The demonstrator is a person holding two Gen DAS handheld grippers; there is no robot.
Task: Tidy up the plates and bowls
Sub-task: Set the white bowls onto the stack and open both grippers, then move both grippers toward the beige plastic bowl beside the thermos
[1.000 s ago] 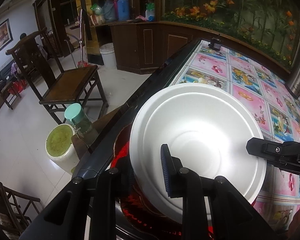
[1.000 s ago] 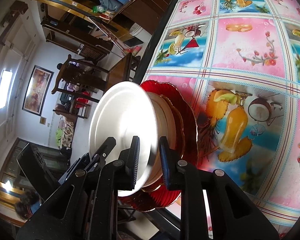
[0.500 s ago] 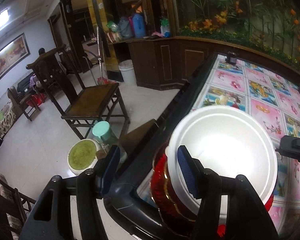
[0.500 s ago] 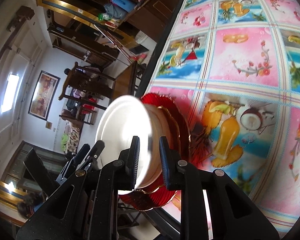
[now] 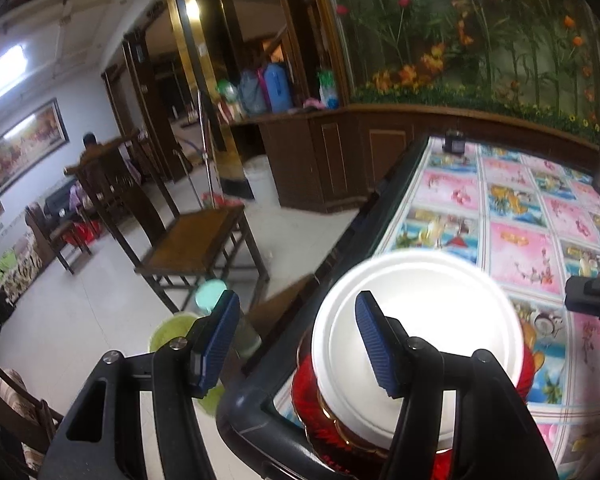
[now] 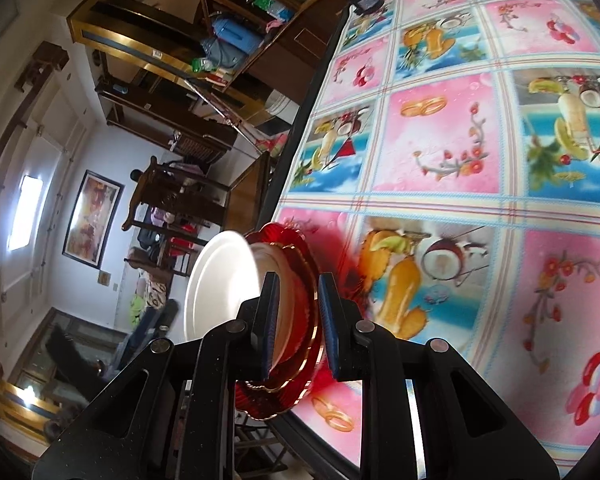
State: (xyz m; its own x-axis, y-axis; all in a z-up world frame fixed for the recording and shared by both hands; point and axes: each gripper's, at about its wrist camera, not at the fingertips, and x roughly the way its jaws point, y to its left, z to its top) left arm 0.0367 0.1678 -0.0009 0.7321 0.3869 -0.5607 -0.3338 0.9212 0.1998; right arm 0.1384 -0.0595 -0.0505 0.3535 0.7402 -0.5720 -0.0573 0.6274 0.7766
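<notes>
At the table's near corner, a stack of dishes is seen: white bowl (image 5: 420, 344) on top, a cream dish (image 6: 290, 312) under it, gold-rimmed red plates (image 6: 300, 360) at the bottom, all over the patterned tablecloth (image 5: 516, 240). Stack edge is pinched between the pads of the right gripper (image 6: 298, 320): jaws are clenched on the rims of the lower dishes, with the white bowl standing off to the left of the pads in the right wrist view. Whether the stack rests on the table or is lifted clear cannot be told. Left gripper (image 5: 296, 344) is released: jaws are spread wide, nothing is pressed between them. Its right pad is seen in front of the white bowl's inside; contact cannot be told. Its left pad hangs off the table edge, over the floor. A wooden chair (image 5: 192, 240) and a green-lidded container (image 5: 168, 328) are seen on the floor beside the table.
</notes>
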